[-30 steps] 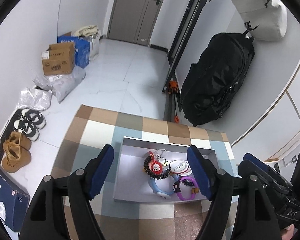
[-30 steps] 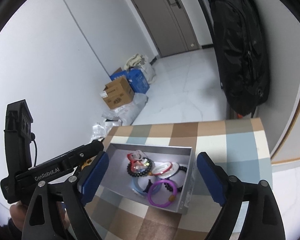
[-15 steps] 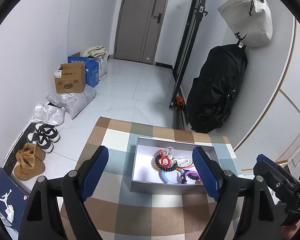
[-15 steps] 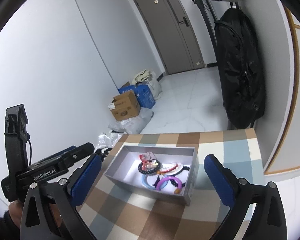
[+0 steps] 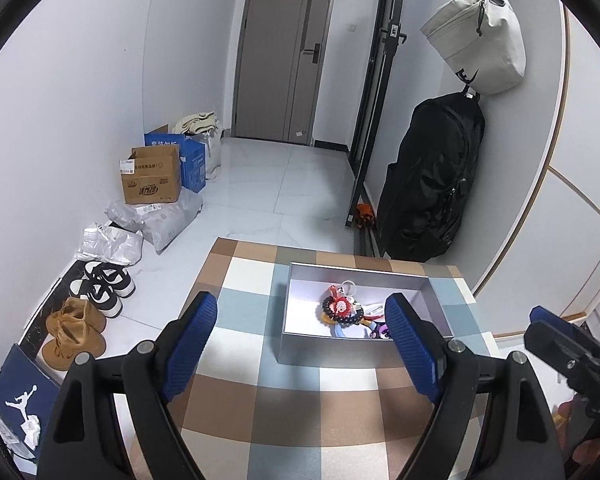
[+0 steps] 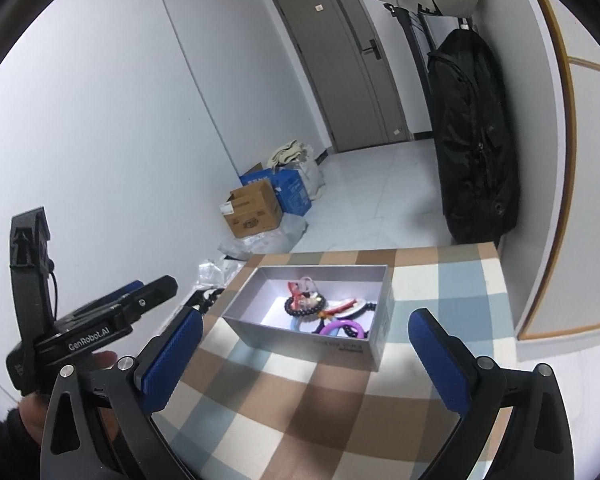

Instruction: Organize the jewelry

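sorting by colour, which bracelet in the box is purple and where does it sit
The purple bangle, a smooth plastic ring at the near right corner of the grey box. The black beaded bracelet sits behind it, and a light blue ring lies to its left.

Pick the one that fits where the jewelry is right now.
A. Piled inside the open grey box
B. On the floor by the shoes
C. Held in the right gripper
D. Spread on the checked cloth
A: the jewelry lies in a heap inside the open grey box on the checked cloth; both grippers are open and empty.
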A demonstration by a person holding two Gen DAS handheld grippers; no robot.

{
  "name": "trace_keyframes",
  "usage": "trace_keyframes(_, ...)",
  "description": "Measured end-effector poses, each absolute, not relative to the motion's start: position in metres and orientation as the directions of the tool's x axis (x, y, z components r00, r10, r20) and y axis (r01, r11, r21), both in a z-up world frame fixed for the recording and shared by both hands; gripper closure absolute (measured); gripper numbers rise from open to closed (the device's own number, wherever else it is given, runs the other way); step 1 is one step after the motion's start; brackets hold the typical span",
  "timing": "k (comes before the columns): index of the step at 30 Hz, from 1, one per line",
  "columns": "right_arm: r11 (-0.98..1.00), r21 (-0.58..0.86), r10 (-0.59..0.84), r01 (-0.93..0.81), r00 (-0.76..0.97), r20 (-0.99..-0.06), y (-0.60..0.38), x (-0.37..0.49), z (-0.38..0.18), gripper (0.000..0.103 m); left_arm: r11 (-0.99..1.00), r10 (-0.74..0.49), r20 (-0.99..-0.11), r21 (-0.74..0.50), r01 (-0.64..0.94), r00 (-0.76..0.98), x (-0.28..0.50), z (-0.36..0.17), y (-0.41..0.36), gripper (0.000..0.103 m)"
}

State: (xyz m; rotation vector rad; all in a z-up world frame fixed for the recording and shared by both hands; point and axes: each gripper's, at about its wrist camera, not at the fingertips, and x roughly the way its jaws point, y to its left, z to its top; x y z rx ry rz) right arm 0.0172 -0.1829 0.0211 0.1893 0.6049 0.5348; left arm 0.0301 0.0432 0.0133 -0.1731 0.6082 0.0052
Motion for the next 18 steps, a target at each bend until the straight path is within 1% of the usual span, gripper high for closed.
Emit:
trace_keyframes(7, 0.861, 0.307, 0.508, -0.405, 0.689, -0.516, -0.184, 0.02, 0.01, 0.0, 0.988, -0.024, -0.579, -0.14, -0.07, 0.815, 0.03, 0.008, 0.042, 0.02)
trace_keyframes(18, 0.859, 0.296, 0.511, -0.417, 0.68, -0.525, -0.178, 0.018, 0.008, 0.0, 0.984, -0.028, -0.579, -0.16, -0.08, 0.815, 0.027, 0.009, 0.048, 0.02)
